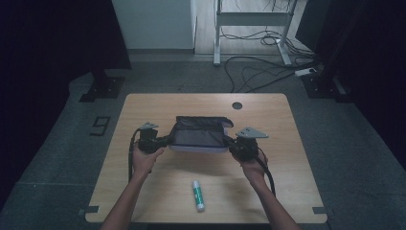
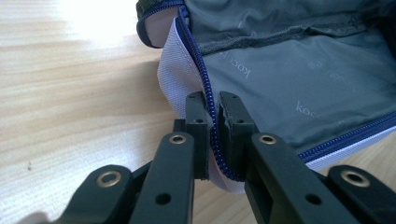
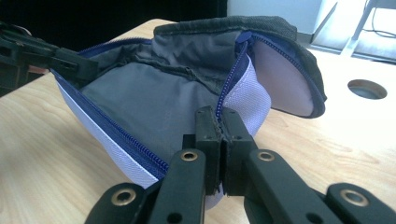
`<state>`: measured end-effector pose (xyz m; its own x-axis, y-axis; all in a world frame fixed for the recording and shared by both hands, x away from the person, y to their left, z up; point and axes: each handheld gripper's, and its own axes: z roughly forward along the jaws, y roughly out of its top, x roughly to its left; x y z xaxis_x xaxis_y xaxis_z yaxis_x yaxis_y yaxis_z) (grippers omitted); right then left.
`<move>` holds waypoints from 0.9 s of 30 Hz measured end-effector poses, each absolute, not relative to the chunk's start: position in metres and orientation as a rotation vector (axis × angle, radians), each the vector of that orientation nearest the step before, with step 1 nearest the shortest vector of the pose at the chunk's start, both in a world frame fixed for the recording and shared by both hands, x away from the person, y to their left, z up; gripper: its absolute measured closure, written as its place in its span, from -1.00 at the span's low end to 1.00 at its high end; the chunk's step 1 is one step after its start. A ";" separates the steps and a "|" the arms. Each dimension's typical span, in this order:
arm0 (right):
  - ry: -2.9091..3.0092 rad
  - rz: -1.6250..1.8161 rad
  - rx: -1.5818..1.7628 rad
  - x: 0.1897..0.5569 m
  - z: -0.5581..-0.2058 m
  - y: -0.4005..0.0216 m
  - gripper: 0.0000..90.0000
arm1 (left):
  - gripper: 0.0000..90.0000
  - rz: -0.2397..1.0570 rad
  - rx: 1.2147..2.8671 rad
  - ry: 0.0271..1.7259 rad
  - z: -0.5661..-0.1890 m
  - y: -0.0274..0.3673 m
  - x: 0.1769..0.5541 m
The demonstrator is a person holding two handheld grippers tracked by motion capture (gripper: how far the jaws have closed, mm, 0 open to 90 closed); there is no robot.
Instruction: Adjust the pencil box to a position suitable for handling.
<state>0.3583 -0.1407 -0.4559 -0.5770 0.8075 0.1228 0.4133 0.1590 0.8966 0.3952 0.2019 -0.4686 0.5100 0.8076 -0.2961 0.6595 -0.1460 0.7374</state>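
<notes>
The left gripper (image 1: 165,140) is clenched on the left end of the pouch (image 1: 198,135); in the left gripper view its two black jaws pinch the blue zipper (image 2: 212,116) edge of the pouch (image 2: 289,79), with the white mesh side panel (image 2: 175,81) just to the left of the jaws and the grey lining (image 2: 299,70) spreading up and to the right of them. The right gripper (image 1: 233,142) is clenched on the opposite end of the pouch; in the right gripper view its jaws stand pressed together on the zipper seam (image 3: 232,79), the grey interior (image 3: 154,93) opens to the left of them, and the dark lid flap (image 3: 233,23) arches above and beyond the fingertips. The pouch hangs stretched between the two grippers, mouth open, above the middle of the wooden table (image 1: 143,191). A glue stick (image 1: 198,195) lies on the table nearer the person than both grippers, well apart from the pouch, roughly midway between the two hands. A round cable hole (image 1: 236,105) sits in the table beyond the right gripper, past the far edge of the pouch
</notes>
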 end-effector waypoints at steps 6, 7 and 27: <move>2.066 1.381 1.161 0.351 -0.470 -0.141 0.92 | 0.85 0.201 1.896 1.220 -0.479 0.201 0.388; 2.073 1.374 1.164 0.351 -0.473 -0.141 0.92 | 0.84 0.195 1.902 1.221 -0.481 0.201 0.388; 2.134 1.271 1.317 0.369 -0.523 -0.150 0.92 | 0.68 0.087 1.964 1.276 -0.524 0.189 0.395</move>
<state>0.3688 -0.1495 -0.5234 -0.5189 0.8386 0.1658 0.5450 0.1752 0.8199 0.3946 0.1888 -0.5236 0.4944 0.8012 -0.3372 0.7482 -0.1948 0.6342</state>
